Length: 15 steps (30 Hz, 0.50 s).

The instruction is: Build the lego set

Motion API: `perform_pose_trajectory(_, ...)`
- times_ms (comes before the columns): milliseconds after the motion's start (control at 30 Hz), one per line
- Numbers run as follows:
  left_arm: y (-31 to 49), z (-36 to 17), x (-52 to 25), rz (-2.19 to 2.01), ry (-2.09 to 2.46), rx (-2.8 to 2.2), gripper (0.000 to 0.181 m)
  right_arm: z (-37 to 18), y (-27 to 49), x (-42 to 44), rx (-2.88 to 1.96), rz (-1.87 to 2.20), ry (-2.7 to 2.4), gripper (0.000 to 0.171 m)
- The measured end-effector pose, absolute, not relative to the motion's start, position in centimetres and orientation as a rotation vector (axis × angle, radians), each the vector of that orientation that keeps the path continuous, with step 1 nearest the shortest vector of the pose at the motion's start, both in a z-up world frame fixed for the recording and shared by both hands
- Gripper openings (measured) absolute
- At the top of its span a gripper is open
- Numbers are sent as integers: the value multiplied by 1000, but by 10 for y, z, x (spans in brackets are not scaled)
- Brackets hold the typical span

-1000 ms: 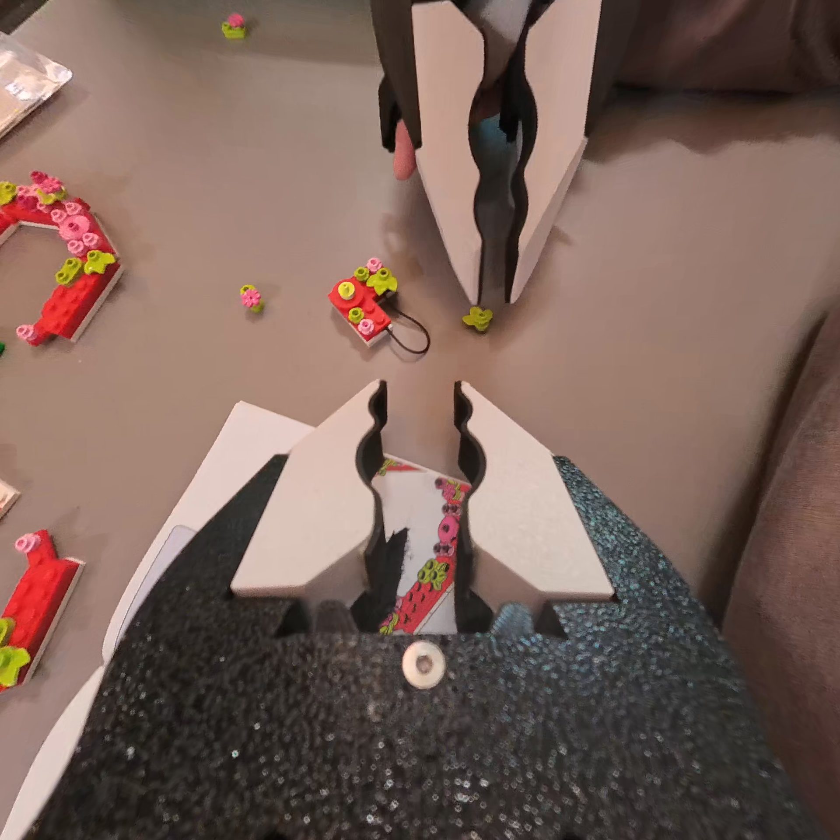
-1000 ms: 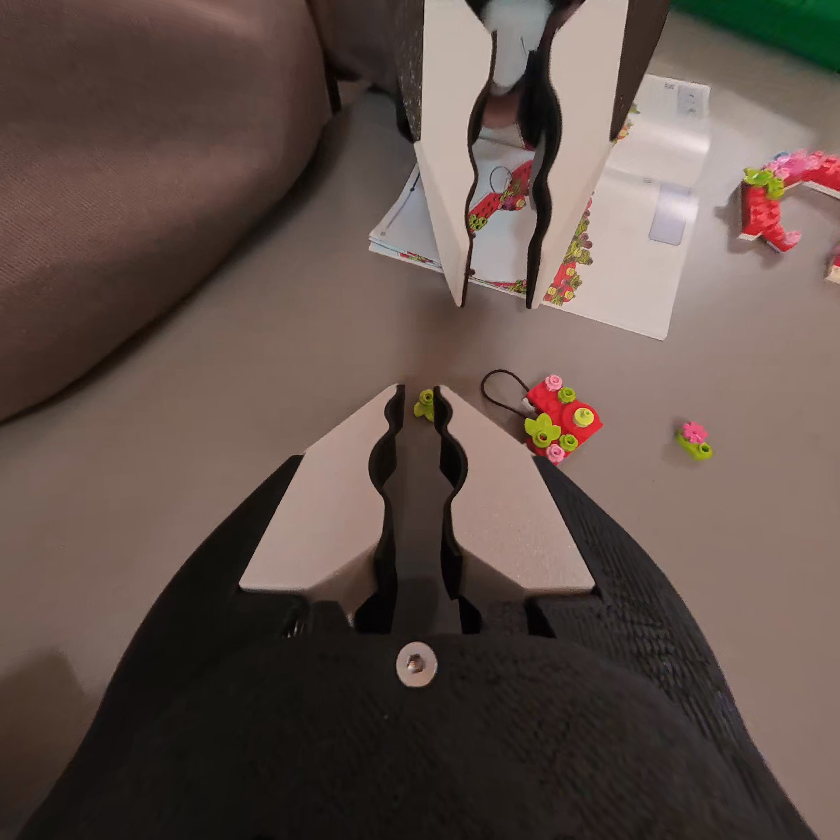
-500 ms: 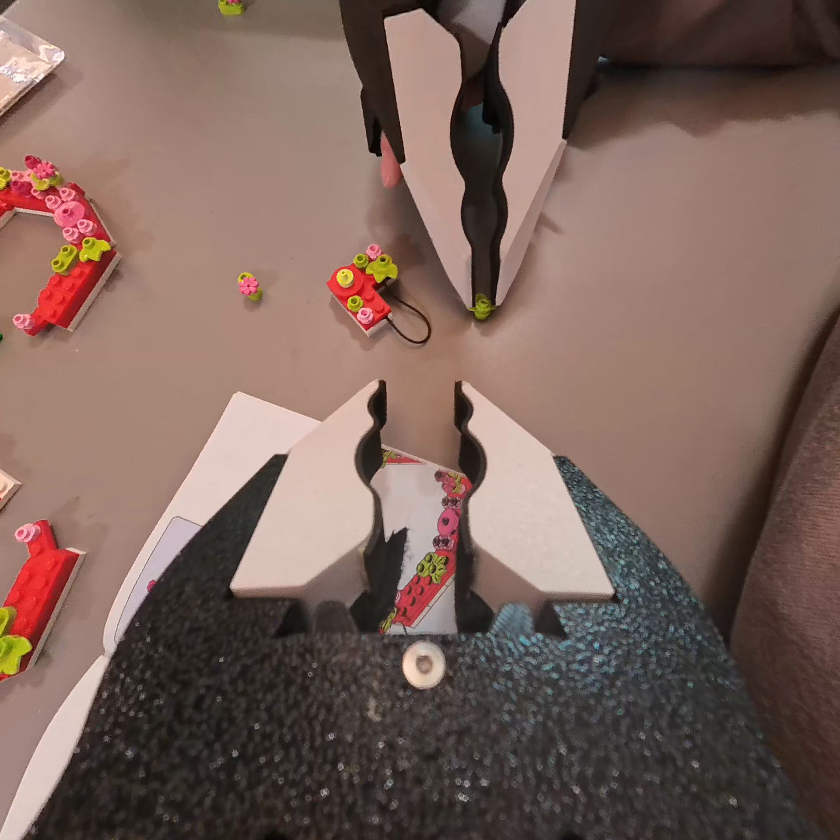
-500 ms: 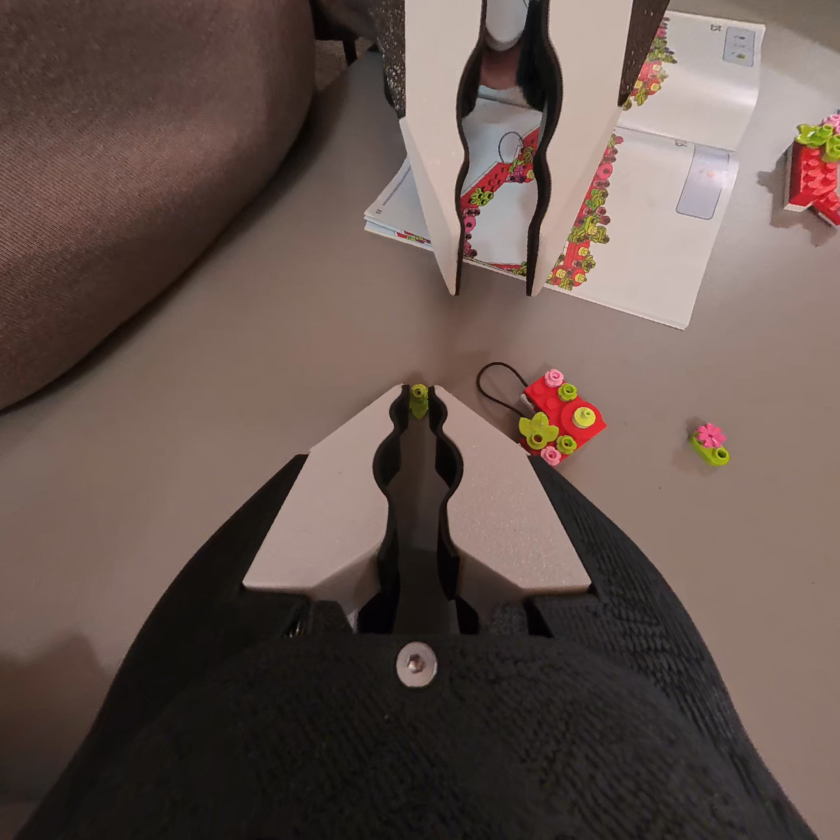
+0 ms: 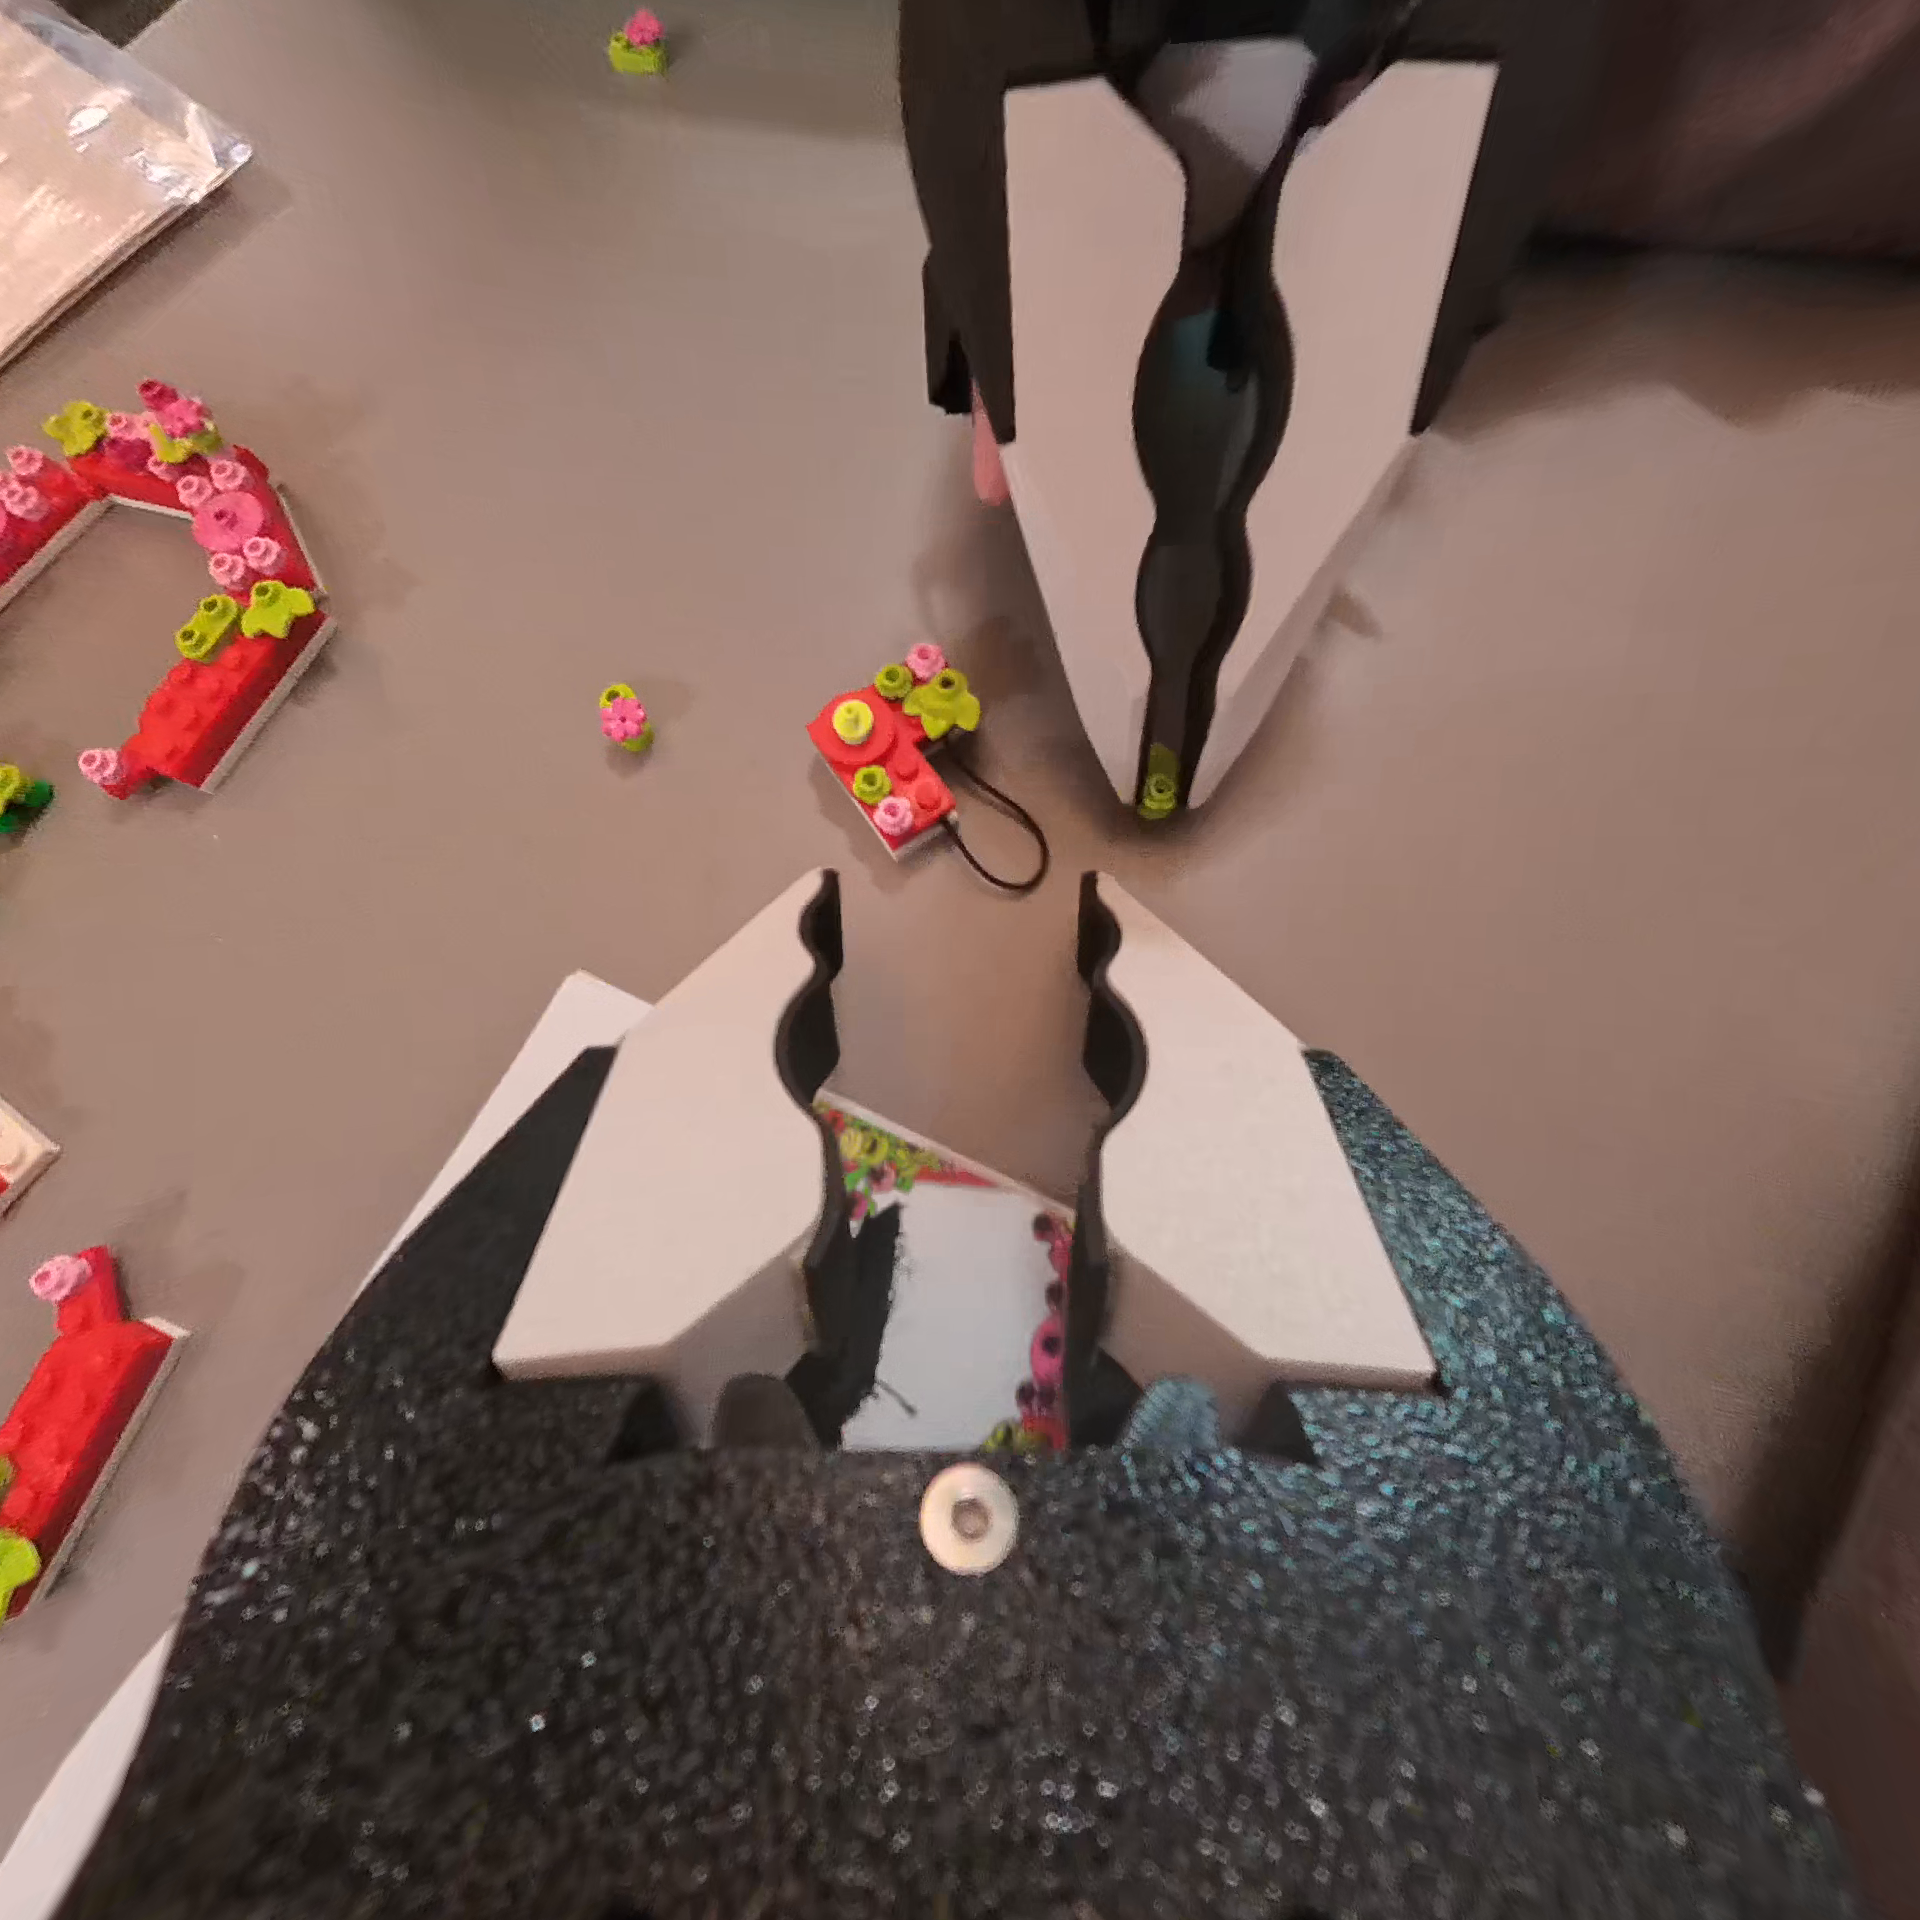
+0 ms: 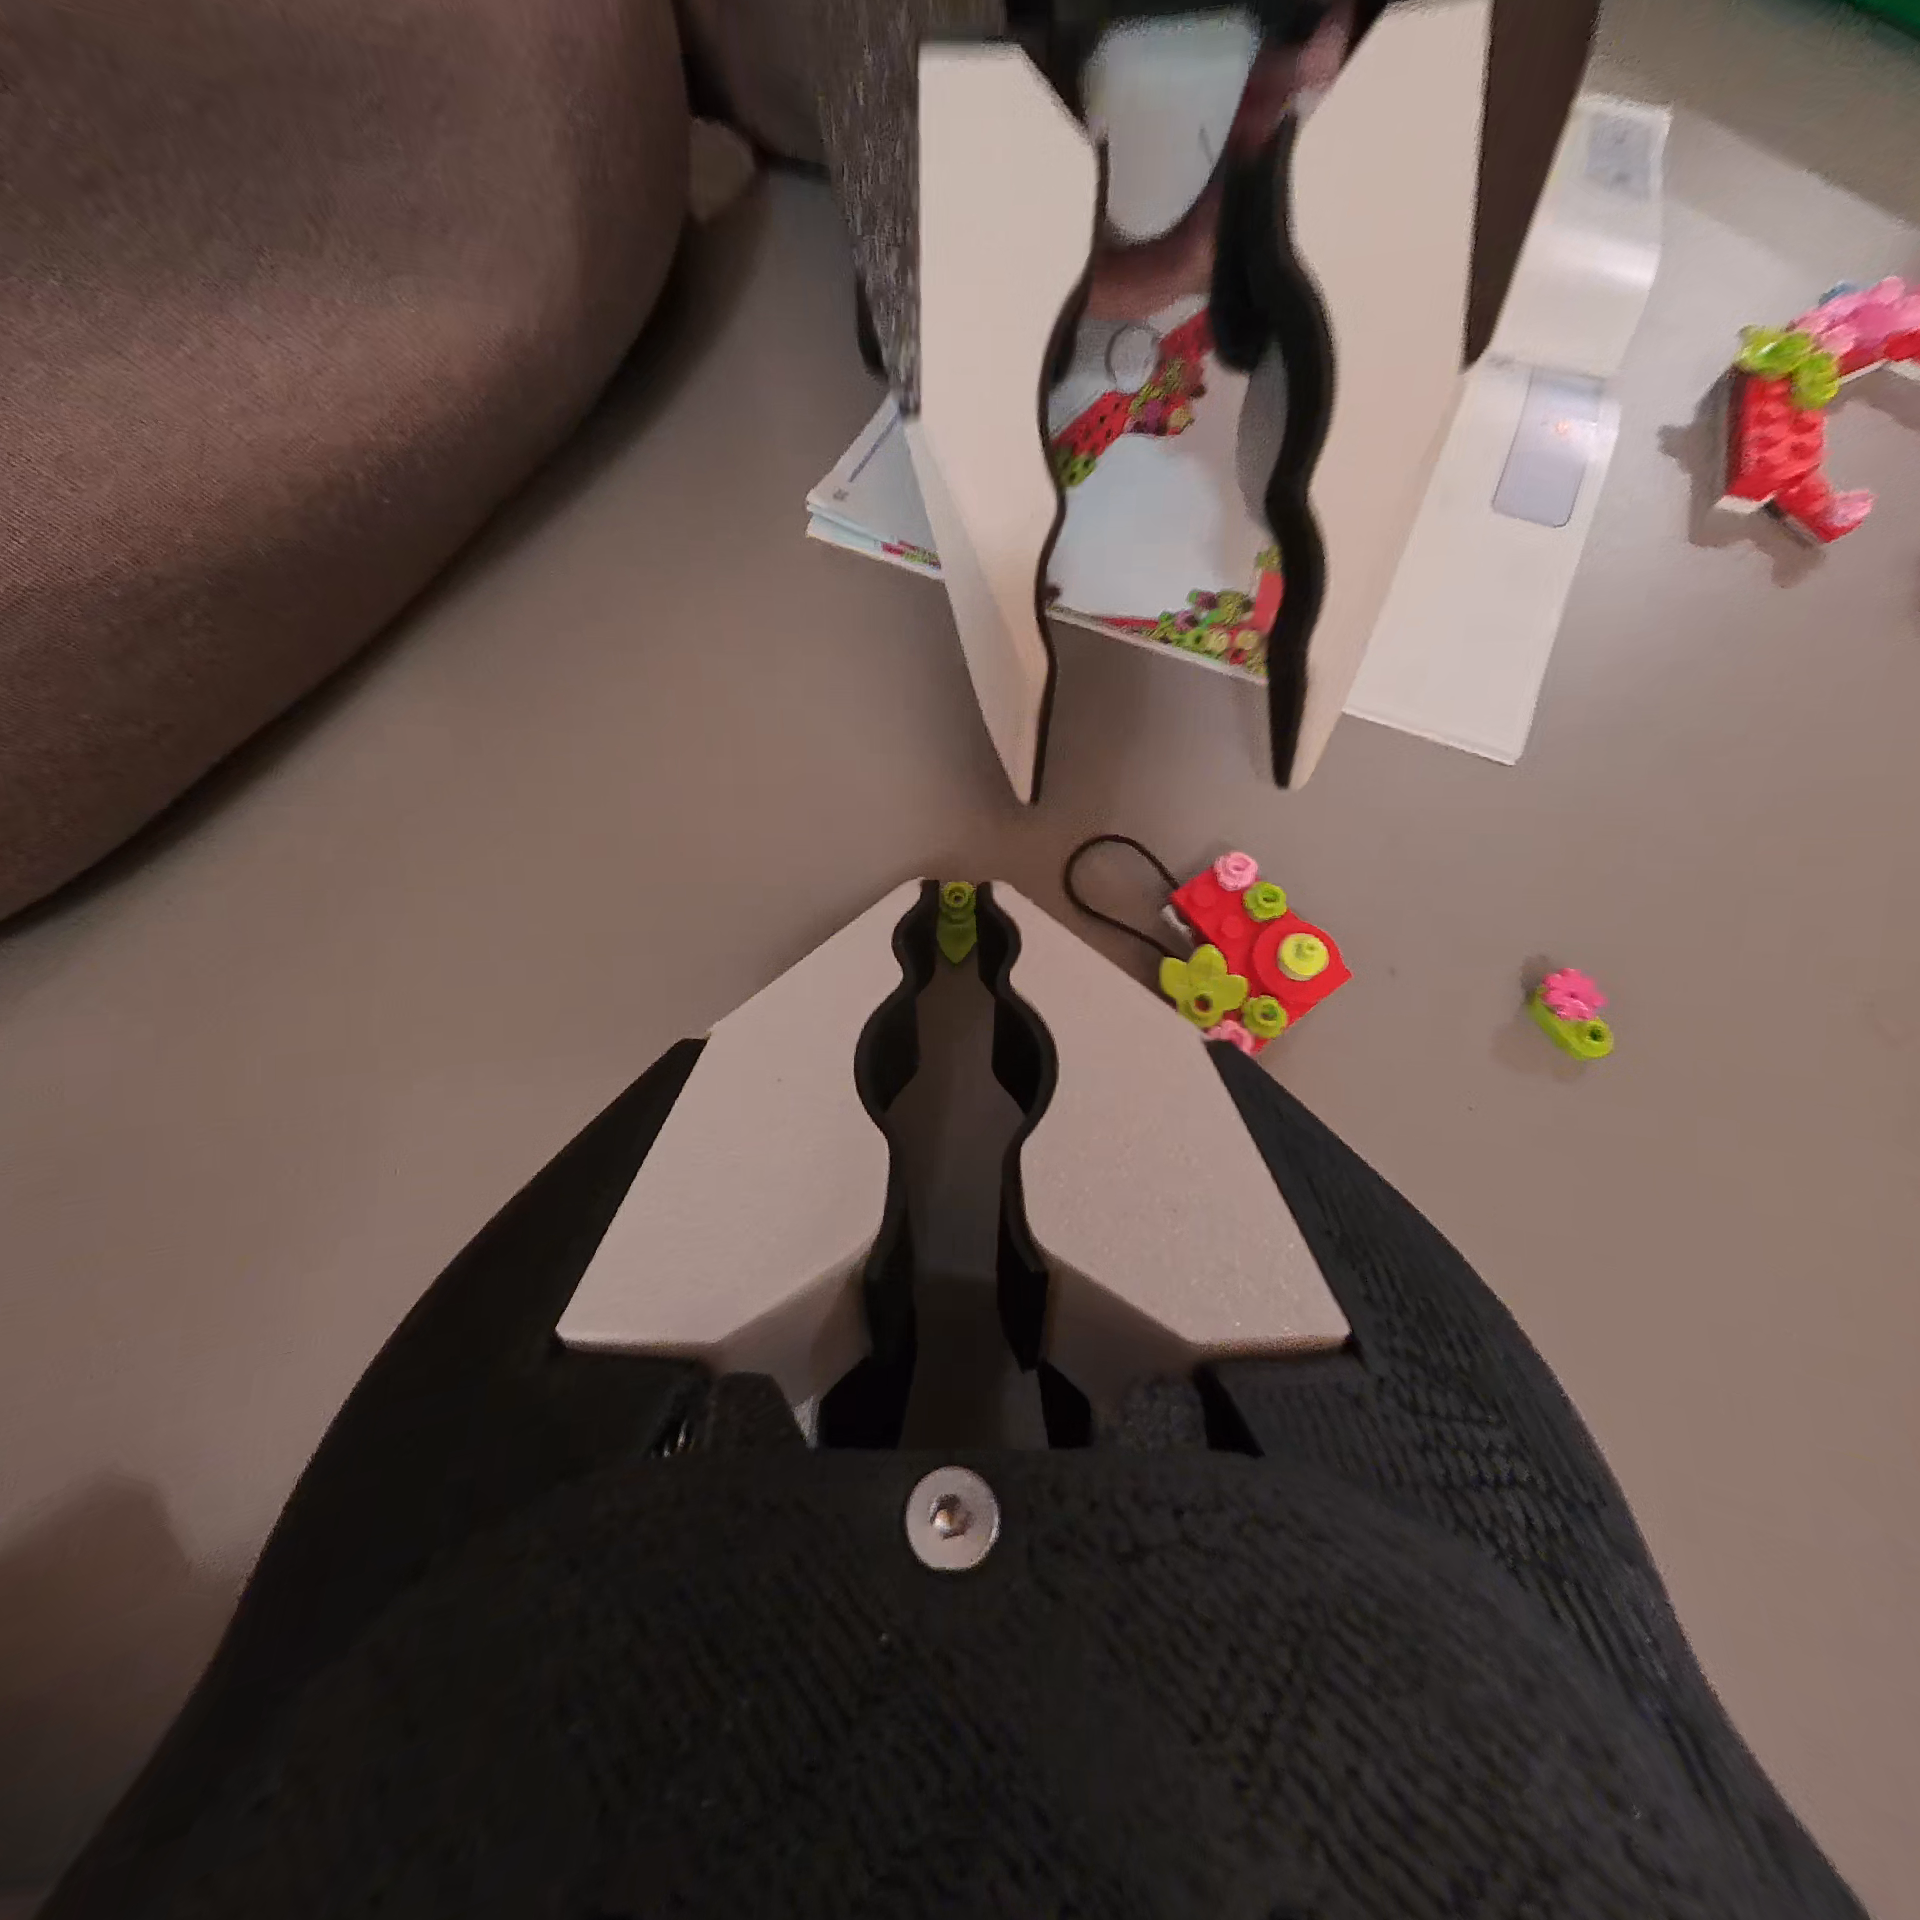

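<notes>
The right tongs (image 6: 956, 894) pinch a tiny lime leaf piece (image 6: 955, 920) at their tips, likely to press onto the small red block (image 6: 1257, 951) just beside, while the left tongs (image 5: 954, 883) wait wide open, empty.

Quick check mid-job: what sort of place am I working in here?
Probably a living room at home: a grey-brown tabletop beside a brown upholstered cushion, with an open instruction booklet and part-built red lego sections scattered around. No lab fixtures show.
</notes>
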<state>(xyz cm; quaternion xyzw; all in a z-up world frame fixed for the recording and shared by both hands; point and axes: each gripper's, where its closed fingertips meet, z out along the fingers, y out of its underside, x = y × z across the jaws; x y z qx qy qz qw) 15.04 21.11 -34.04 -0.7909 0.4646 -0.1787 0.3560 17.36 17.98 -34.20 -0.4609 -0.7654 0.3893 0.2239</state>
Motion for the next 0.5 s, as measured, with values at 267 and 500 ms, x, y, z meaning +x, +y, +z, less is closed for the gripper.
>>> perform_pose_trajectory(267, 227, -350, 159, -428, 1157, -2057, 42, -320, 220, 176, -1258, 1022, -1865, 5)
perform_pose_trajectory(500, 232, -350, 160, -408, 1148, -2046, 39, -310, 237, 173, -1224, 940, -1754, 5)
